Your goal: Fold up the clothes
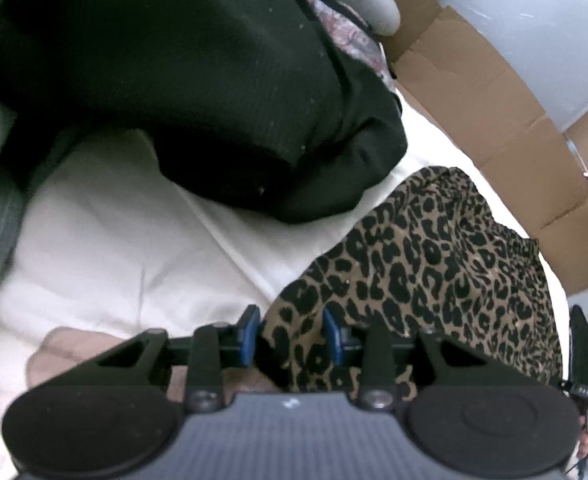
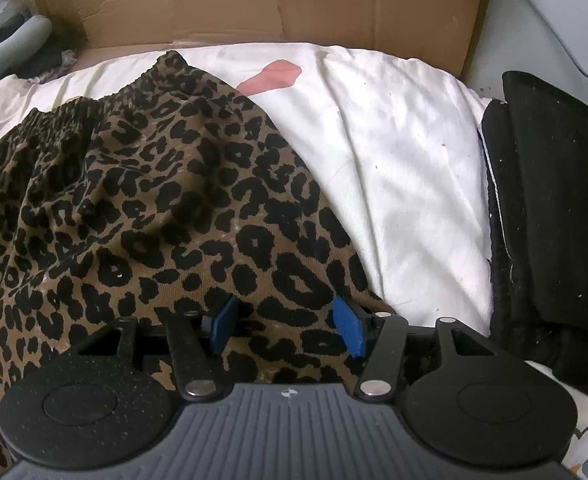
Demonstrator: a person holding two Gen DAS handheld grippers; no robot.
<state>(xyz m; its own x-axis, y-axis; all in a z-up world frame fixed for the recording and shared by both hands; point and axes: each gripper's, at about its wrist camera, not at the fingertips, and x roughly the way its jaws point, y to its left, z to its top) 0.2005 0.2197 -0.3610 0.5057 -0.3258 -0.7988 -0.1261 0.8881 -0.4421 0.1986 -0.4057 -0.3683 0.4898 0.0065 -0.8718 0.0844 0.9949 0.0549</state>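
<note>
Looking along our left gripper (image 1: 292,334), we see a white sheet (image 1: 114,240) with cardboard (image 1: 493,120) behind it. A black garment (image 1: 214,100) is heaped close ahead, its far side cut off. The leopard-print garment (image 1: 433,260) bunches between our partly spread jaws; whether they pinch it we cannot tell. From our right gripper (image 2: 288,326), its jaws are spread over the leopard cloth (image 2: 154,200) on the sheet (image 2: 393,160), with folded black clothing (image 2: 553,200) at the right.
</note>
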